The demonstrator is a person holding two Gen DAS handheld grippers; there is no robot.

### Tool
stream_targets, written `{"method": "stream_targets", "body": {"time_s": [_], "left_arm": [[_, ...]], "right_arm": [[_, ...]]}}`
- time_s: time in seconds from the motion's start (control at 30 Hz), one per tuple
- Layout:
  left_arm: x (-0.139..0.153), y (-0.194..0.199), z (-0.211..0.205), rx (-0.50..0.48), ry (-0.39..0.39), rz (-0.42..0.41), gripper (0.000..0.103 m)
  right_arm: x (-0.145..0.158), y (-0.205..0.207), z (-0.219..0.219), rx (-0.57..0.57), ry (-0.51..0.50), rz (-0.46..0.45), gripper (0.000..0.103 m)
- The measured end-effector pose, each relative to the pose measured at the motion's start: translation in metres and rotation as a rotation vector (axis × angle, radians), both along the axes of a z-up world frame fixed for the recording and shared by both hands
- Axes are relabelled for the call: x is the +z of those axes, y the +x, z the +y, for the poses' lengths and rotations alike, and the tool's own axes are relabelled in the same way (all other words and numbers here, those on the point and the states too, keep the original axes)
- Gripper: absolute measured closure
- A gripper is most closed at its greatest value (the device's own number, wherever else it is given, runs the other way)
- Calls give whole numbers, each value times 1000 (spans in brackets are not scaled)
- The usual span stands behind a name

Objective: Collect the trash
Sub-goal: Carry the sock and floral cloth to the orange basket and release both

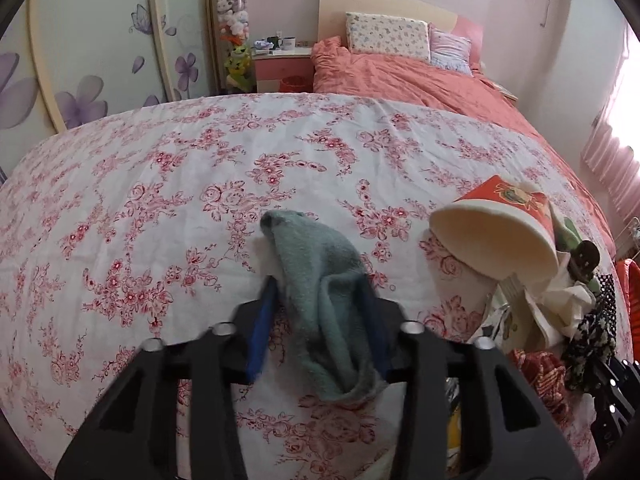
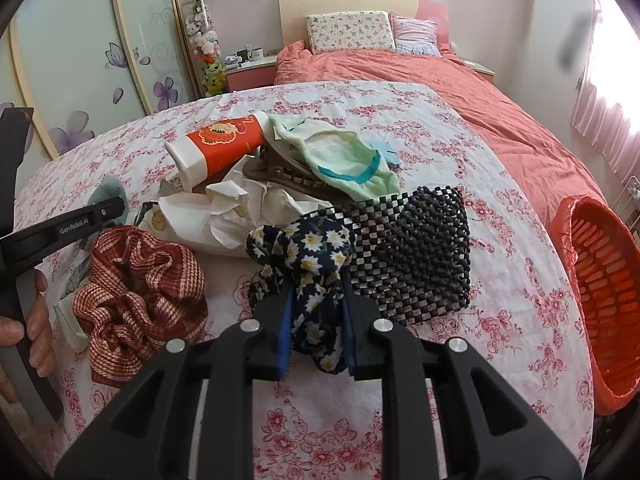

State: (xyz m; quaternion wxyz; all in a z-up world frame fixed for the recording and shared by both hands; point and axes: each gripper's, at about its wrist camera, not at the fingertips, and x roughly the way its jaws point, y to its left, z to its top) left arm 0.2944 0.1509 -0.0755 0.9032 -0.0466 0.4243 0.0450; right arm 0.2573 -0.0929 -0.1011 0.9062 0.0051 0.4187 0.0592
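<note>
In the left wrist view my left gripper (image 1: 316,284) is shut on a grey-green fuzzy cloth (image 1: 304,248), which runs between the blue pads and droops below them over the floral tablecloth (image 1: 160,208). A red paper cup (image 1: 500,224) lies on its side to the right of it. My right gripper (image 2: 316,292) is shut on a dark cloth with daisies (image 2: 304,248). Beyond it lies a heap: the red paper cup (image 2: 224,140), crumpled white paper (image 2: 240,208), a brown hair clip (image 2: 280,172) and a pale green cloth (image 2: 344,156).
A red striped woven cloth (image 2: 140,280) lies left of my right gripper and a black beaded mat (image 2: 412,248) lies to its right. An orange basket (image 2: 600,300) stands off the table's right edge. A person's hand (image 2: 36,320) holds the left tool. A bed (image 2: 480,92) is behind.
</note>
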Motion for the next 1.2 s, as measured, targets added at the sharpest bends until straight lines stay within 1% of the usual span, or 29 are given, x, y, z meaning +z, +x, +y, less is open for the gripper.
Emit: {"method": "stream_targets", "body": {"time_s": [0.07,0.13,0.23,0.33,0.47,0.67,0.9,1.07,1.2], "left_arm": [[0,0,-1,-2,4,-2,76],[2,-1,-1,-7,5,-9,84],[5,-3,3,-11,-9,-10,88],[12,-7,5,-13,-3,-21,89],[26,-15,4,-18,4,-48,89],[48,-27,-6,-34,0,-84,89],[76,-46,-32,-82,-8,-124,89],[86,-54,-53,-131,-27,-140,89],[93,-59,-78,-190,-44,-156,89]], "right_arm": [[0,0,0,0,1,0,83],[0,0,0,0,4,0,83],[2,-3,-1,6,21,-19,83],[7,-11,-1,17,24,-55,84],[14,-20,-5,20,33,-78,85],[38,-34,-27,-14,100,-122,85],[68,-51,-57,-52,148,-191,86],[83,-63,-79,-84,172,-233,86],[94,-71,-99,-113,189,-263,86]]}}
